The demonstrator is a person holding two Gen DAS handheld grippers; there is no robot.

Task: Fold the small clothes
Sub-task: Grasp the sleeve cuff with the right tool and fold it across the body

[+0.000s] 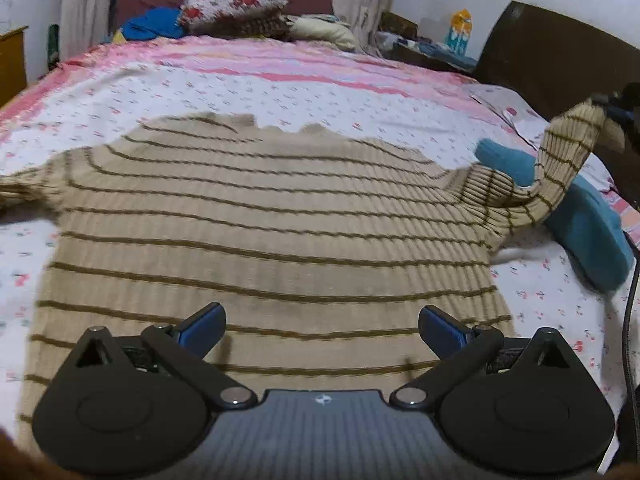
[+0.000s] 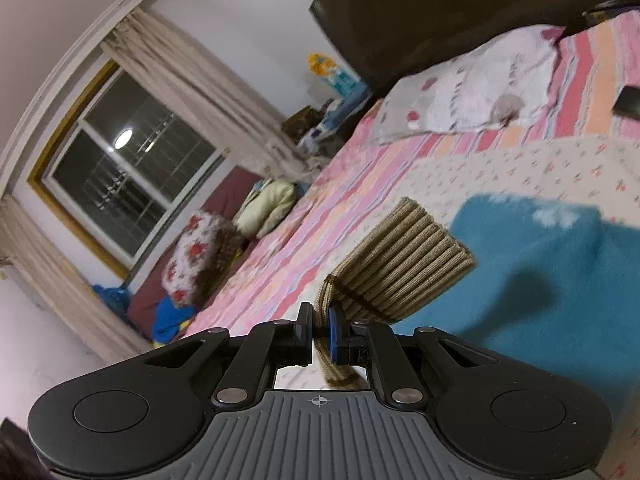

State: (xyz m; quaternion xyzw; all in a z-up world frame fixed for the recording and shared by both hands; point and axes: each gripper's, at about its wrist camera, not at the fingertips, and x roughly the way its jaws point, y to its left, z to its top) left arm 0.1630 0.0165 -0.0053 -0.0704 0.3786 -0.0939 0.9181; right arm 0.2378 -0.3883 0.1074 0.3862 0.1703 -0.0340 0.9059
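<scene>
Bed (image 1: 320,80) — dark, perhaps night window (image 2: 120,168)

Black tongs (image 1: 322,330) (blue pads (image 1: 202,326)), silver screws (image 1: 236,395)

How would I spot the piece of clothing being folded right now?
Look at the bed with its pink and cherry-print cover. Spread flat across it is the beige sweater; unlike the plain blue garment beside it, it has thin dark stripes.

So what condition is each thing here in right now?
Striped sweater: spread flat on the bed, one sleeve lifted.
Sleeve cuff: pinched, raised off the bed.
Right gripper: shut on the sleeve.
Left gripper: open, above the sweater's lower part, holding nothing.
Blue garment: lying on the bed, not held.
Curtains: drawn open.
</scene>
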